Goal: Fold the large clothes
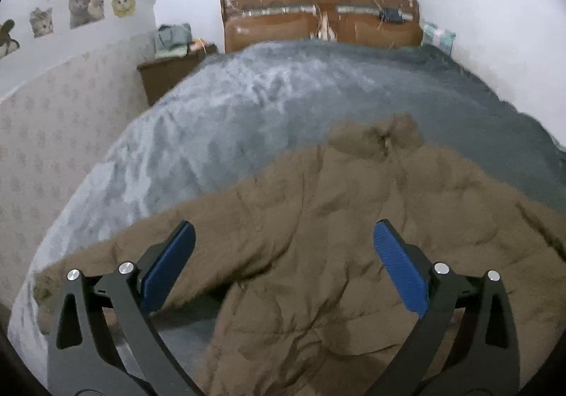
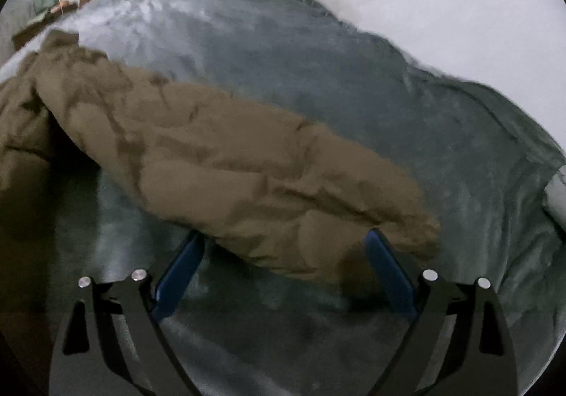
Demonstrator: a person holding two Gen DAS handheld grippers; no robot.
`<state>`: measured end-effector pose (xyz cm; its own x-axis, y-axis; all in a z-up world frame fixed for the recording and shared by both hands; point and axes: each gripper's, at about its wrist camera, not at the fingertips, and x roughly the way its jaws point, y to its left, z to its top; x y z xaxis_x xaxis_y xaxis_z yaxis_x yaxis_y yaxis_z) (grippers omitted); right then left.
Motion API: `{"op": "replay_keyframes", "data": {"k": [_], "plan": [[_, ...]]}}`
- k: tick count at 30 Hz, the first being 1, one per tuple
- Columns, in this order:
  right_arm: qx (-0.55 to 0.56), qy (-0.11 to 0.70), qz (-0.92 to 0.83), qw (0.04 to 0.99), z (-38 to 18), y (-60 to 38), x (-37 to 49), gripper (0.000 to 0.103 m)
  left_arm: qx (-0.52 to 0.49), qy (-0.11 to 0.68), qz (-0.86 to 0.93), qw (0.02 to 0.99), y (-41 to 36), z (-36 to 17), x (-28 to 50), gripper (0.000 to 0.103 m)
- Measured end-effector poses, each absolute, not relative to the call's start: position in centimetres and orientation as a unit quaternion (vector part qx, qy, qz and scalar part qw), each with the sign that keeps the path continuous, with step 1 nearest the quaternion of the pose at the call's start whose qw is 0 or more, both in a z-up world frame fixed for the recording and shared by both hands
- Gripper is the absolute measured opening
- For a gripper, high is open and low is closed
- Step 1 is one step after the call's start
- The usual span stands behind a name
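A large brown padded jacket (image 1: pixel 336 237) lies spread on the grey blanket of the bed (image 1: pixel 247 106), collar toward the headboard, its left sleeve (image 1: pixel 116 254) stretched out to the left. My left gripper (image 1: pixel 283 233) is open and empty, hovering over the jacket's left shoulder and chest. In the right wrist view the jacket's right sleeve (image 2: pixel 247 176) lies across the blanket (image 2: pixel 389 106), cuff to the right. My right gripper (image 2: pixel 284 240) is open, its blue pads (image 2: pixel 385 265) straddling the sleeve's near edge close to the cuff, holding nothing.
A wooden headboard (image 1: pixel 318 17) stands at the far end. A bedside cabinet (image 1: pixel 169 70) with folded cloth is at the left. White walls flank the bed, with cat stickers (image 1: pixel 85 7) on the left wall. The bed's right edge (image 2: pixel 552 184) shows in the right wrist view.
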<state>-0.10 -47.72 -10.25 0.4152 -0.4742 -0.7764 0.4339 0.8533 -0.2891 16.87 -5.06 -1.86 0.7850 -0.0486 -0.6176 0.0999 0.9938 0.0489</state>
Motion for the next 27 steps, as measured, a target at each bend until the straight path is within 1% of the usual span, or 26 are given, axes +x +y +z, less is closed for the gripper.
{"op": "replay_keyframes", "data": {"k": [2, 3, 4, 5, 6, 7, 10, 12, 14, 16, 20, 23, 27], "plan": [[-0.021, 0.475, -0.266, 0.839, -10.8, -47.7, 0.2, 0.092, 0.059, 0.346, -0.035, 0.936, -5.1, -3.8, 17.5, 0.100], [-0.026, 0.473, -0.269, 0.839, -11.1, -47.6, 0.3, 0.087, 0.072, 0.348, -0.026, 0.935, -5.1, -4.5, 17.8, 0.100], [-0.028, 0.473, -0.271, 0.838, -11.3, -47.6, 0.5, 0.069, 0.085, 0.347, -0.008, 0.934, -4.8, -4.9, 18.2, 0.100], [-0.023, 0.475, -0.278, 0.834, -11.7, -48.0, 0.7, 0.056, 0.088, 0.349, 0.008, 0.933, -4.5, -5.1, 18.5, 0.100], [-0.009, 0.472, -0.288, 0.833, -11.8, -48.4, 0.7, 0.035, 0.081, 0.350, 0.022, 0.933, -4.0, -5.0, 18.8, 0.100], [0.016, 0.465, -0.294, 0.835, -11.4, -49.0, 0.5, 0.026, 0.056, 0.351, 0.034, 0.934, -3.2, -4.8, 19.1, 0.100], [0.087, 0.440, -0.294, 0.844, -10.2, -50.2, -0.3, 0.016, -0.031, 0.354, 0.019, 0.935, -1.7, -4.5, 19.7, 0.100], [0.089, 0.420, -0.294, 0.854, -8.7, -49.9, -0.4, 0.013, -0.050, 0.354, 0.015, 0.934, -1.5, -4.4, 20.0, 0.100], [0.102, 0.388, -0.293, 0.868, -6.6, -49.6, -0.3, 0.013, -0.041, 0.345, 0.018, 0.938, -1.5, -4.0, 19.9, 0.100], [0.131, 0.341, -0.278, 0.889, -3.7, -49.2, 0.3, 0.013, -0.042, 0.336, 0.018, 0.941, -1.4, -3.5, 19.7, 0.100], [0.180, 0.281, -0.207, 0.919, 0.8, -46.3, 4.4, 0.013, -0.085, 0.336, 0.005, 0.938, -0.6, -3.8, 20.0, 0.100], [0.209, 0.264, -0.136, 0.932, 2.8, -42.2, 8.5, 0.013, -0.103, 0.335, 0.005, 0.937, 0.1, -3.7, 20.2, 0.100], [0.246, 0.263, -0.043, 0.932, 3.0, -35.7, 14.0, 0.013, -0.099, 0.330, 0.006, 0.939, 0.4, -3.2, 20.1, 0.100]]}}
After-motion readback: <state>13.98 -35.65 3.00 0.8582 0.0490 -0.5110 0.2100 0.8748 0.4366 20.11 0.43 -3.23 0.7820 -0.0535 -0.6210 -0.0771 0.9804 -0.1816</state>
